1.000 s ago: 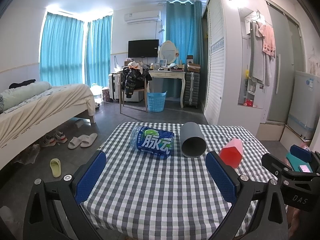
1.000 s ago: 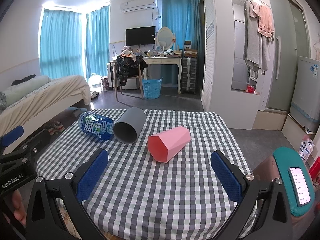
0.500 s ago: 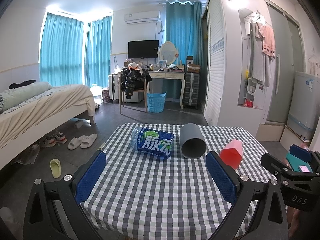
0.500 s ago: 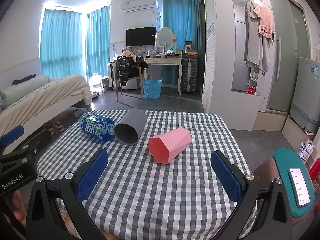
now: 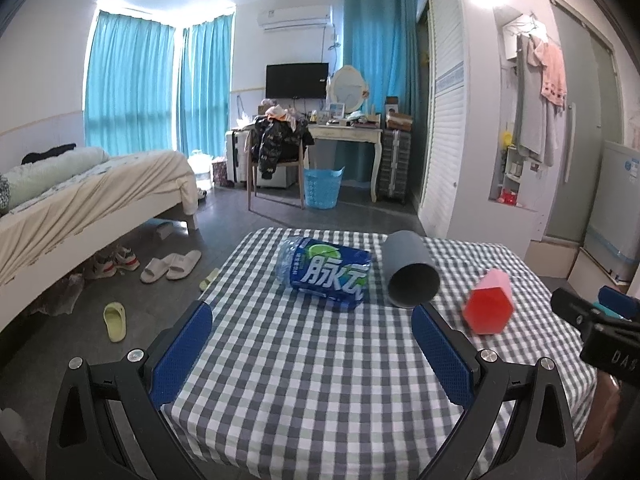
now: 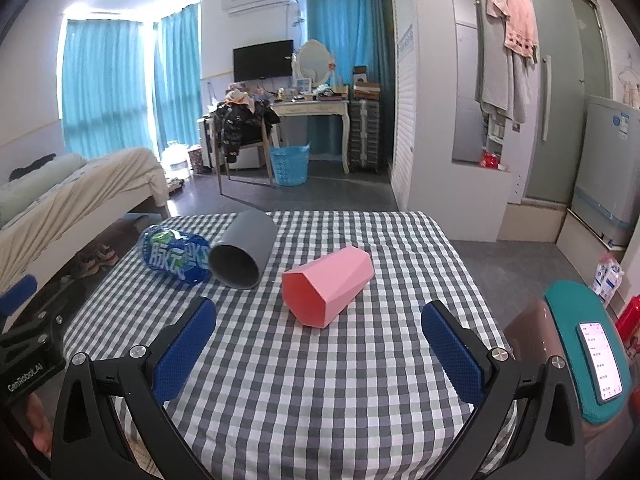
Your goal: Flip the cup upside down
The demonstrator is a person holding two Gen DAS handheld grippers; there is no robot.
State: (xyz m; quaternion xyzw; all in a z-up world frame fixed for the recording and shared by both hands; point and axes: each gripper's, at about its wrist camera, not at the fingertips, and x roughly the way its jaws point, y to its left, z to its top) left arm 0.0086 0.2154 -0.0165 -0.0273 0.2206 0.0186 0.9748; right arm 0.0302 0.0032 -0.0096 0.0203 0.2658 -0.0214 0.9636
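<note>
A pink faceted cup (image 6: 328, 286) lies on its side on the checked tablecloth, mouth toward me; it also shows in the left wrist view (image 5: 489, 303). A grey round cup (image 6: 242, 255) lies on its side to its left, also in the left wrist view (image 5: 412, 274). My right gripper (image 6: 318, 350) is open and empty, just short of the pink cup. My left gripper (image 5: 316, 350) is open and empty, short of the bottle and grey cup.
A blue-labelled plastic bottle (image 5: 325, 274) lies on its side left of the grey cup. The table (image 6: 320, 400) edges fall off to left, right and far side. A phone on a teal mount (image 6: 588, 354) sits at right. Bed, chair and basket stand beyond.
Both grippers have crept slightly forward toward the cups. The cups and bottle have not moved.
</note>
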